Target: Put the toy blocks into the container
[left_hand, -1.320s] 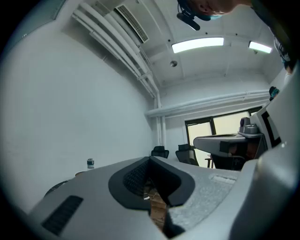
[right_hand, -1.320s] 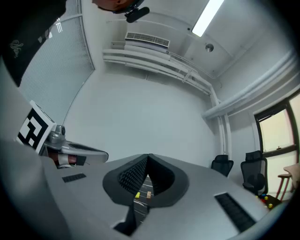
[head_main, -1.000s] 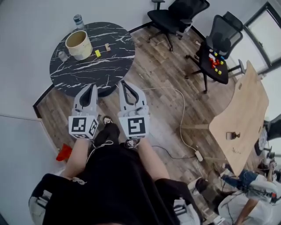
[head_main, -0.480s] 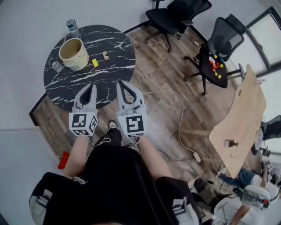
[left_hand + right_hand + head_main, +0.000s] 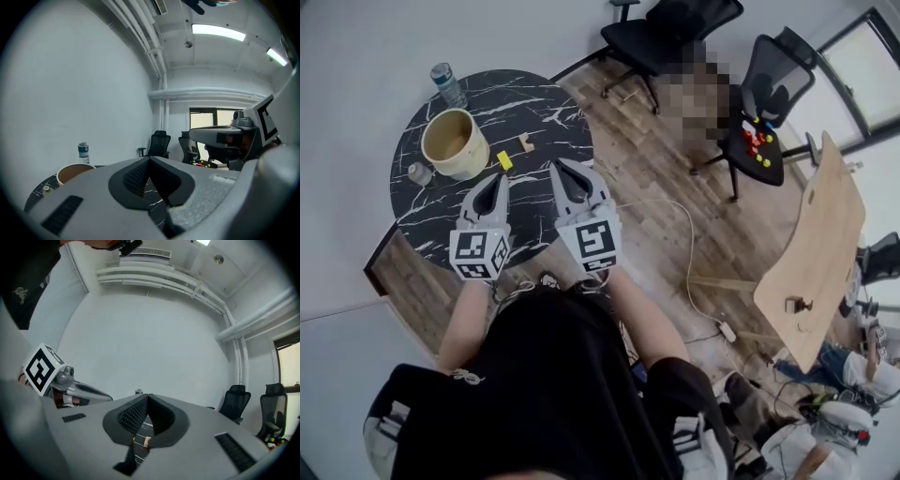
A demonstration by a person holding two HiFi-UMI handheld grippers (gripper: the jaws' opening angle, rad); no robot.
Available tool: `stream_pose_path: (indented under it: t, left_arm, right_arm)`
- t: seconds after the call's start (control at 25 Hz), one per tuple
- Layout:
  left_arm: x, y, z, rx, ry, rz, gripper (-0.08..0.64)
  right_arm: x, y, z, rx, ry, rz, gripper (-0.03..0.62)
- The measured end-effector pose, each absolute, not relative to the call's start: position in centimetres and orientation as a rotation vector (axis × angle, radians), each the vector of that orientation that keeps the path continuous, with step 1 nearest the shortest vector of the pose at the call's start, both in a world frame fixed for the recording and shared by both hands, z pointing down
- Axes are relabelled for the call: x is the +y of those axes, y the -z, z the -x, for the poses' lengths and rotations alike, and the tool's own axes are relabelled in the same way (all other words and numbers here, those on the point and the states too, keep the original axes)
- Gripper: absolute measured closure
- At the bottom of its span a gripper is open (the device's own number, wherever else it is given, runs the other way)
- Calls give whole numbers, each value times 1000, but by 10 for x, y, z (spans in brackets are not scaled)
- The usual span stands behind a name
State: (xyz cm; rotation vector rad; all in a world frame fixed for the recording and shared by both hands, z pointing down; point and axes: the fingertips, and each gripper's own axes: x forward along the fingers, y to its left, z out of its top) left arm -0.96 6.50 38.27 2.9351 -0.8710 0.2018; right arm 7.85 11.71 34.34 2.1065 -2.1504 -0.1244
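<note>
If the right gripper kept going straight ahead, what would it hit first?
Likely the water bottle, whose cap shows just over the shut fingers; the wooden block and yellow block lie lower. Depth unclear.

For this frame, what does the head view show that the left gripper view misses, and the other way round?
Head view only: a yellow block and a wooden block lying on the black table beside the container. Left gripper view only: the ceiling light, and the left gripper with its jaws shut together, nothing between them. Both: the container, the water bottle near it, and colourful blocks on an office chair.
</note>
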Motion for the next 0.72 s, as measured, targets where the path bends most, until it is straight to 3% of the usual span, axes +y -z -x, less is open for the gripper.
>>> stream_pose_path:
  t: [0.72]
  left_arm:
    - [-64,-459,-73,-956,-471,-2758,560]
  right_arm:
    - [-18,-423,-159,-2279,-24,-1742,595]
